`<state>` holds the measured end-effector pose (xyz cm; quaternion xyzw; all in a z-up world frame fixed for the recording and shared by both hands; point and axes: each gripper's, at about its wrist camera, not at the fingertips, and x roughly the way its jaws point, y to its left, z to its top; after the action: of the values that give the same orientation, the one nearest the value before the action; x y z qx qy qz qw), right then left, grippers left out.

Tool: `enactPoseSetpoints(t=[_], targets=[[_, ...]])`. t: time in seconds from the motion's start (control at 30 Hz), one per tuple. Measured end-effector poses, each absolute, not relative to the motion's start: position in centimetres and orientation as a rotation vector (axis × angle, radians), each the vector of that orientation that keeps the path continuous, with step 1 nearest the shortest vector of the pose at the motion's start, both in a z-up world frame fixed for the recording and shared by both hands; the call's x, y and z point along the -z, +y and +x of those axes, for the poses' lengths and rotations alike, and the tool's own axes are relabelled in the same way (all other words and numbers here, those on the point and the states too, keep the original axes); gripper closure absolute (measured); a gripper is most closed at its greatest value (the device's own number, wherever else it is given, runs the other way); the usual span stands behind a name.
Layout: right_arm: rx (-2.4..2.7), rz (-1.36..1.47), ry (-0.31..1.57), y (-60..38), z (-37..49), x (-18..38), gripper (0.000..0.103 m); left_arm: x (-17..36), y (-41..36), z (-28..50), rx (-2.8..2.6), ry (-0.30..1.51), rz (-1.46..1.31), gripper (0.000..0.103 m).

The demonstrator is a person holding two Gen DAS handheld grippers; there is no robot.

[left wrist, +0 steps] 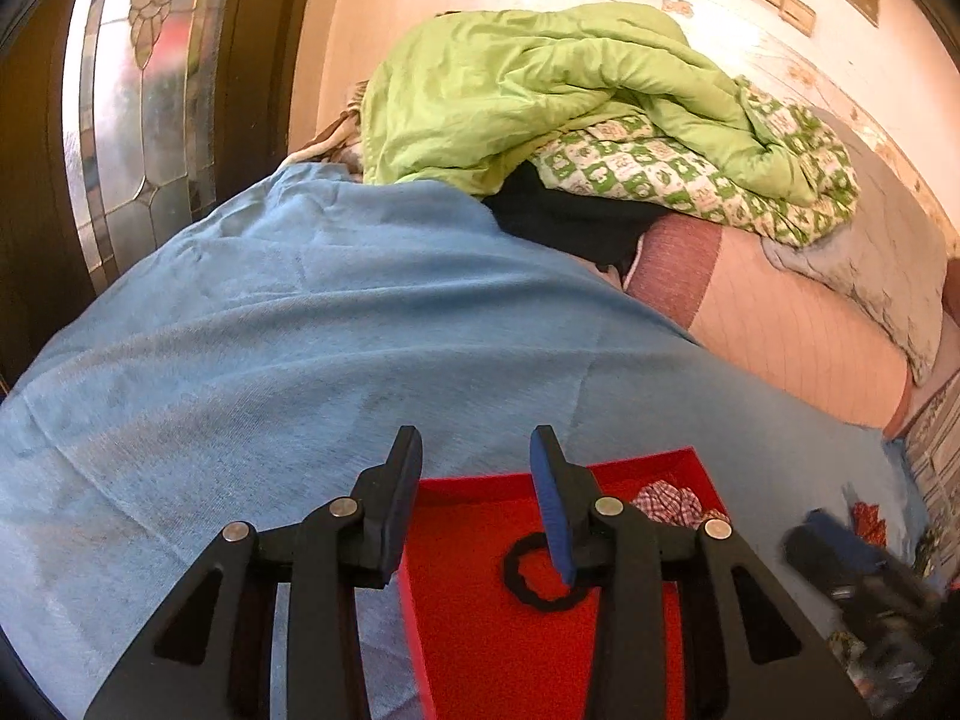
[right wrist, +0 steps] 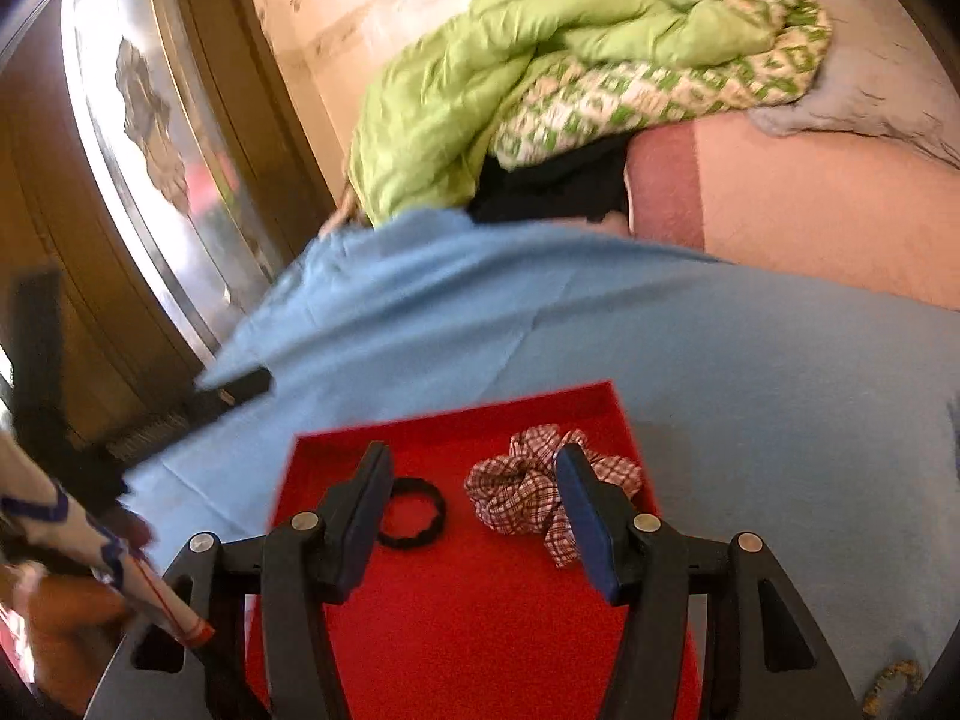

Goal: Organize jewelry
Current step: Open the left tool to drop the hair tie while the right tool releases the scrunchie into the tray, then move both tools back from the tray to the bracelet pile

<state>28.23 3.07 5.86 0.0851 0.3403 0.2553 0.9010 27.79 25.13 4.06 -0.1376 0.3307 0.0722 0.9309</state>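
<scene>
Left wrist view: we see the left gripper (left wrist: 474, 438) with jaws apart, nothing between them, over the near-left rim of the red tray (left wrist: 480, 630) at lower centre. Black hair tie (left wrist: 528, 588) lies in the tray, checked scrunchie (left wrist: 669, 501) at its far right corner. Blue cloth (left wrist: 300, 330) beneath.

Right wrist view: right gripper (right wrist: 474, 456) gaping, empty, above the same tray (right wrist: 468, 600); hair tie (right wrist: 414, 516) centre-left, scrunchie (right wrist: 528, 492) just right of it.

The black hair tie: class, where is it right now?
In the right wrist view, the black hair tie lies inside the red tray, left of the checked scrunchie.
</scene>
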Motion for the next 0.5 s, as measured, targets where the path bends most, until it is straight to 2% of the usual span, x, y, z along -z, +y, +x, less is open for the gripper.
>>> enactPoseSetpoints(t=[0.23,0.5], targets=[[-0.538,0.186,0.659,-1.3,22.7,-8.0,0.041,-4.7,20.3,25.6,-0.136,0.645,-0.184,0.067],[-0.502,0.193,0.639,-8.4,16.3,-7.5,0.035,-5.8,12.5,20.5,-0.068,0.603,-0.053,0.066]])
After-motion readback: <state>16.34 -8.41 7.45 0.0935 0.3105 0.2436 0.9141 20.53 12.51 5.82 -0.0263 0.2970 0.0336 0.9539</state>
